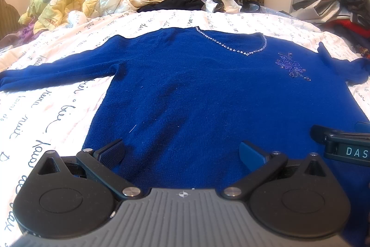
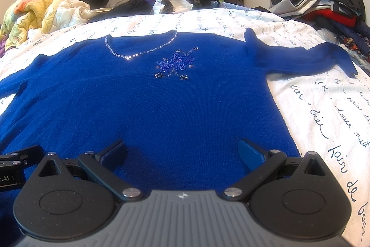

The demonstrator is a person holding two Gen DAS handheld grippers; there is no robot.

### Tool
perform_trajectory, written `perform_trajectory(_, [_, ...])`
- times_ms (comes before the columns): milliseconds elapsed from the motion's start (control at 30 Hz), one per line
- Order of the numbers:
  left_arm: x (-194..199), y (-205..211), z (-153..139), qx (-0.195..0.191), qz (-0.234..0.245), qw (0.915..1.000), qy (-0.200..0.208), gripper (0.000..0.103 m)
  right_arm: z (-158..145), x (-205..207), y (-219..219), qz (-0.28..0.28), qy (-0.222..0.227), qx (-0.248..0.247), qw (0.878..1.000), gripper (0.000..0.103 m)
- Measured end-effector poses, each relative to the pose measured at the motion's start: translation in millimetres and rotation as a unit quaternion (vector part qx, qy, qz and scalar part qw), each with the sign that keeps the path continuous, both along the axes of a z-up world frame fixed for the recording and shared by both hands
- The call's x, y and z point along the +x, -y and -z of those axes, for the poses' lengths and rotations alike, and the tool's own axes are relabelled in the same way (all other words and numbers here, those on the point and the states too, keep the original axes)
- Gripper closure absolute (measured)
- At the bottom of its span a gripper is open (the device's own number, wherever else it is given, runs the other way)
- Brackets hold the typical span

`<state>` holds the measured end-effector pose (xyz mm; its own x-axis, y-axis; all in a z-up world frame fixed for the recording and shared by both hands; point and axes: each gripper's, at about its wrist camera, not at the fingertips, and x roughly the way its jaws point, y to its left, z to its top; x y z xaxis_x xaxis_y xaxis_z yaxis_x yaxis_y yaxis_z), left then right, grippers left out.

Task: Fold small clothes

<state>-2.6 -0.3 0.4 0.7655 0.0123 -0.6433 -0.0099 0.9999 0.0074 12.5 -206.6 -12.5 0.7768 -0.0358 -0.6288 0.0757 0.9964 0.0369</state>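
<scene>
- Left gripper (image 1: 181, 152), fingers spread and empty, hovers over the hem of the blue sweater (image 1: 196, 96).
- Right gripper (image 2: 182, 152), likewise spread and empty, hovers alongside, nearer the sweater's right sleeve (image 2: 300, 57).
- Sweater lies flat on the bedsheet (image 2: 323, 108), neckline pointing away, sleeves stretched sideways.

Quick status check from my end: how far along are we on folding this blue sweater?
Done: the blue sweater lies flat, face up on the white script-print sheet, both sleeves spread out. In hand: nothing; the left gripper and right gripper are both open above the hem end, gripping no cloth. Left: every fold, sleeves and body; no crease shows yet.
</scene>
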Motion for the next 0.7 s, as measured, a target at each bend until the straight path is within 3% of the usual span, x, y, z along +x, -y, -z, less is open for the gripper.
perform_trajectory(700, [-0.1,-1.5,0.2,-0.003,-0.001,1.0000,0.002,0.000,0.0,0.2,-0.1,0.000,0.000,-0.001,1.000,0.000])
